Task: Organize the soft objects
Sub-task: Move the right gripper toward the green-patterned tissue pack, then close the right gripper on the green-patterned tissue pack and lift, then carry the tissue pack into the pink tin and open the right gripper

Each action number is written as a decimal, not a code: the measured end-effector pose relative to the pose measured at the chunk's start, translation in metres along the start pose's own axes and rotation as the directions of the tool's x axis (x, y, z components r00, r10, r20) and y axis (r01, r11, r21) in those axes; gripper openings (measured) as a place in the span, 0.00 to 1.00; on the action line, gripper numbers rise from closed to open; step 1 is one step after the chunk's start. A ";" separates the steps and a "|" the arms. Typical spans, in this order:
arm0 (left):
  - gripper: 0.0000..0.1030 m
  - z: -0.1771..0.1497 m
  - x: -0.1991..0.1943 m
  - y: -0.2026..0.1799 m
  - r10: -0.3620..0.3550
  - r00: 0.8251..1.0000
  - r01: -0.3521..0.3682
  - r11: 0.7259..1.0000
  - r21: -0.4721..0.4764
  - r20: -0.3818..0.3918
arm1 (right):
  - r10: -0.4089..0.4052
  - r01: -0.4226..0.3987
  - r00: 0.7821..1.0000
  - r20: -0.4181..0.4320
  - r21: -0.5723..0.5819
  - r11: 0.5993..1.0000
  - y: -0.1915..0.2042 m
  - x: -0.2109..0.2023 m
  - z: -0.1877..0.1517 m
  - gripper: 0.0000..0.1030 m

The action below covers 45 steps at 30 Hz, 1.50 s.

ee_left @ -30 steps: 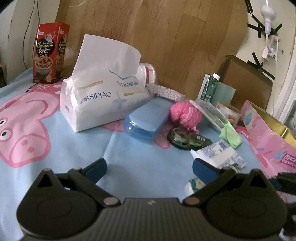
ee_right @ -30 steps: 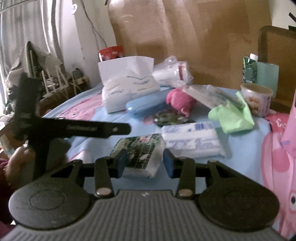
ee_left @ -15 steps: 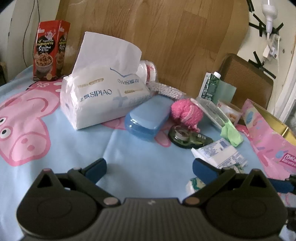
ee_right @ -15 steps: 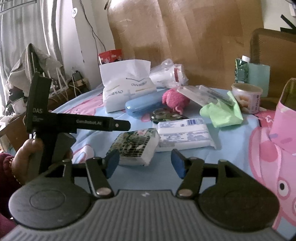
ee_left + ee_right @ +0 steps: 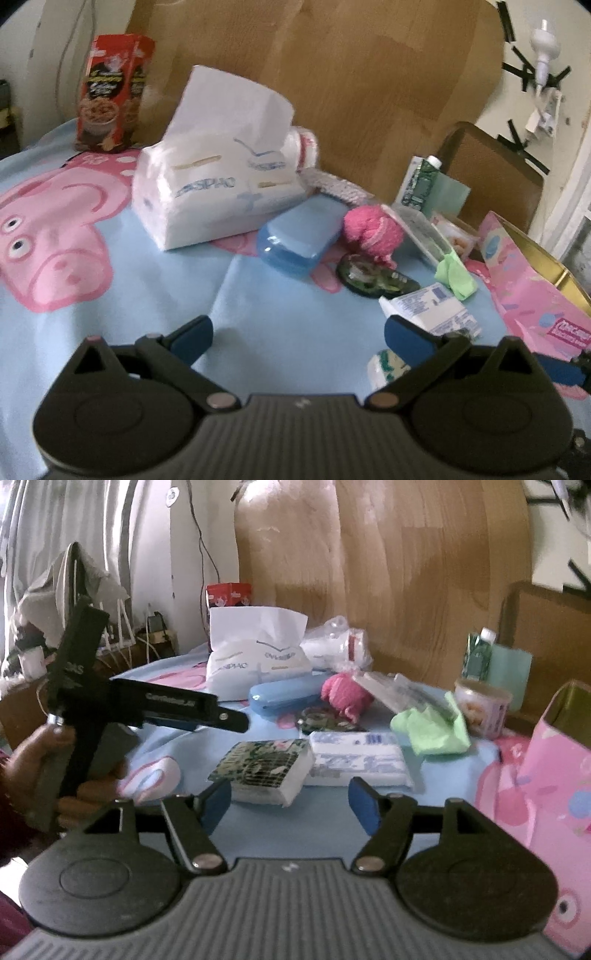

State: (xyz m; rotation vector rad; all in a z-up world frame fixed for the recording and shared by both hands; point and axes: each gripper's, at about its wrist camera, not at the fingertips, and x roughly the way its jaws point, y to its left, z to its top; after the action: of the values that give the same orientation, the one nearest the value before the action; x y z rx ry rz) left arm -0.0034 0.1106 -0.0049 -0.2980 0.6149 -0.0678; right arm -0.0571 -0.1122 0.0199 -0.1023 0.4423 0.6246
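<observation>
My right gripper (image 5: pixel 290 803) hovers low over the blue tablecloth, jaws opening. A small green-patterned tissue pack (image 5: pixel 266 771) lies on the cloth just ahead of its tips, and neither pad touches it. A white tissue pack (image 5: pixel 358 760) lies beside that one, a green cloth (image 5: pixel 432 727) further right. Behind them are a pink fluffy ball (image 5: pixel 345 696) and a large tissue pack (image 5: pixel 255 657). My left gripper (image 5: pixel 299 334) stands open and empty above bare cloth. To its right lie the patterned pack (image 5: pixel 386 363) and the white pack (image 5: pixel 432 308).
A blue hard case (image 5: pixel 299 240) and a tape dispenser (image 5: pixel 373 278) lie mid-table. A red box (image 5: pixel 110 92) stands back left, and a green carton (image 5: pixel 419 184) and a cup (image 5: pixel 482 707) back right. A pink paper bag (image 5: pixel 532 299) lines the right edge. A hand (image 5: pixel 33 764) holds the left gripper.
The right gripper's jaws have spread off the patterned tissue pack and drawn back a little; the pack now lies free on the cloth. The left gripper has stayed put.
</observation>
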 end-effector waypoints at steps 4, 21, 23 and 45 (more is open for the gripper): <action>0.96 0.000 -0.014 0.004 -0.018 1.000 0.018 0.999 -0.029 -0.002 | 0.002 -0.003 1.000 -0.012 -0.033 0.999 -0.002 0.008 -0.001 0.70; 0.54 -0.005 0.003 -0.018 -0.313 0.925 0.297 0.949 -0.105 -0.216 | 0.089 -0.100 0.989 -0.115 -0.092 0.991 0.008 0.041 0.002 0.63; 0.55 -0.009 0.002 -0.026 -0.293 0.933 0.281 0.956 -0.089 -0.207 | 0.094 -0.107 0.986 -0.137 -0.092 0.990 0.011 0.046 0.000 0.50; 0.55 0.050 0.065 -0.313 -0.486 0.846 0.533 0.784 0.318 -0.219 | -0.450 0.436 0.884 0.124 0.127 0.891 -0.160 -0.088 -0.007 0.50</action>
State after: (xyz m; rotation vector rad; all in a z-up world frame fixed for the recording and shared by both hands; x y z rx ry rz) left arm 0.0864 -0.1855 0.0896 -0.0865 0.6180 -0.7302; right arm -0.0295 -0.2910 0.0451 -0.0611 0.2868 0.1545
